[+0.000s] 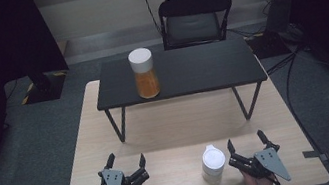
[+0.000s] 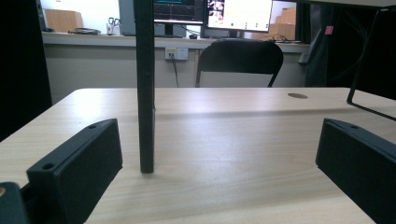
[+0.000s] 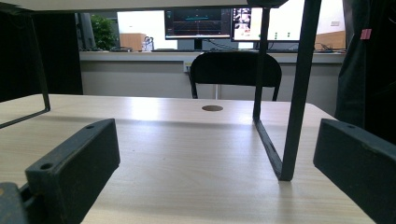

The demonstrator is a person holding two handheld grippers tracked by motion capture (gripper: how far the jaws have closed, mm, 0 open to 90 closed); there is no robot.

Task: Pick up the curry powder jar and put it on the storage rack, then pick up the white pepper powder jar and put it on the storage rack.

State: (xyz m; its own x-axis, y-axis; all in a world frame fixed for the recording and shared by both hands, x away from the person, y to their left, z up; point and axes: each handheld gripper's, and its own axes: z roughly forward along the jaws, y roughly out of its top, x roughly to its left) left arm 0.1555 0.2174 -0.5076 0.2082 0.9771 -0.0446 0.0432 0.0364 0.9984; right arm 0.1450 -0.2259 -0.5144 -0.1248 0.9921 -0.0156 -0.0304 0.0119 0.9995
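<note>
**A:** White cup first, from the high view: where does it sit?

**B:** Upright on the near edge of the desk, just beside my right claw on its inner side, not touching it. My left claw is well apart, over at the near left. Both are spread with nothing between the jaws. Farther off, a jar with amber contents stands on the small black table that sits on the desk.

**A:** How do you think the cup will handle?

**B:** My guess is light, thin-walled plastic or paper with a lid that has a small tab. Likely smooth, a bit slippery, and easy to dent. I'd take it on the side wall below the lid rim, squeezing gently, never by the lid, which could pop off.

**A:** And the left gripper view?

**B:** My own two jaws stand wide apart low over the desk, with a black table leg rising between them, nearer the left one. A chair is behind.

**A:** The right gripper view?

**B:** Again jaws wide, bare desk between them, and the table's bent leg frame ahead toward the right. I'd have to turn inward to face the cup.
</note>
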